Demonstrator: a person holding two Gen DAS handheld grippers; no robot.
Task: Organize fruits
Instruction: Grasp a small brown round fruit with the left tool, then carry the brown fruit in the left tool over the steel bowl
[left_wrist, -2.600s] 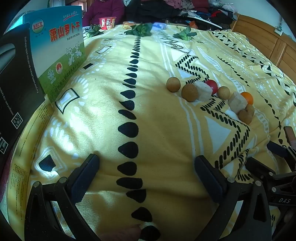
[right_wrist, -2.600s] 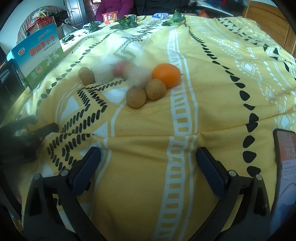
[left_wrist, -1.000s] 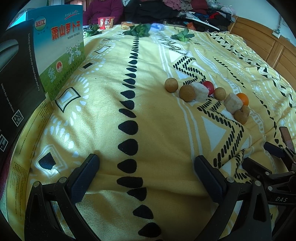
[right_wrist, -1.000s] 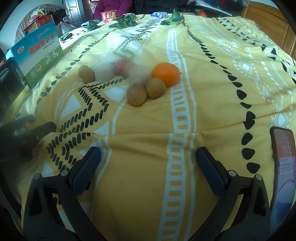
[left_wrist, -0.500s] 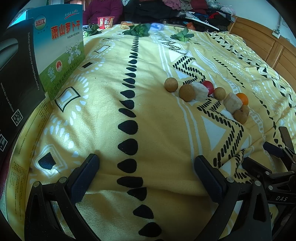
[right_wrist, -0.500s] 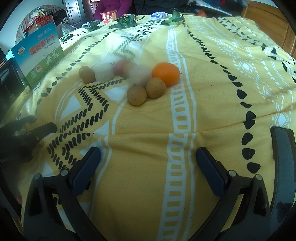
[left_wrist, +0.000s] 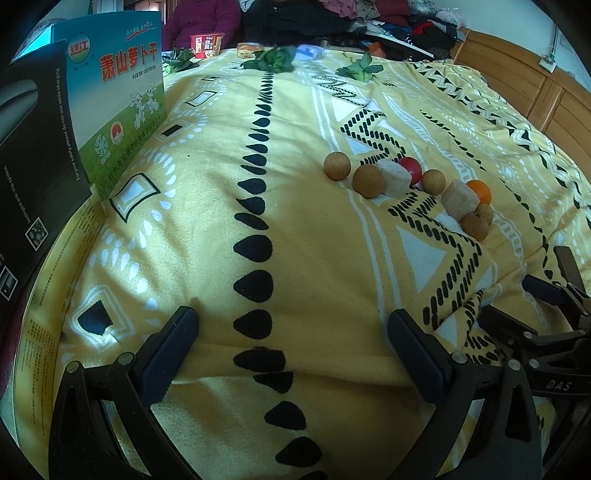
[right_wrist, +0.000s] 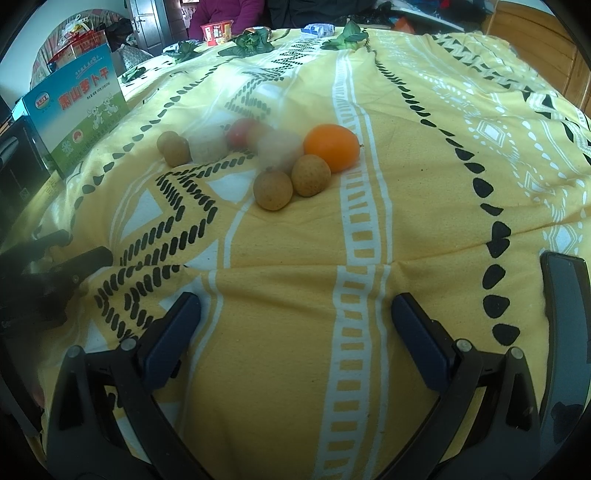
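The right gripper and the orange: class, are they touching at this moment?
Apart. The right wrist view shows the right gripper open over bare yellow blanket, with the orange well beyond its fingertips.

In the right wrist view, two pale lumps (right_wrist: 279, 147) among the fruit are blurred.

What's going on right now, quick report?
Left gripper open, empty. Right gripper open, empty. Fruits bunched on the yellow blanket, untouched. Nothing between grippers and fruit.
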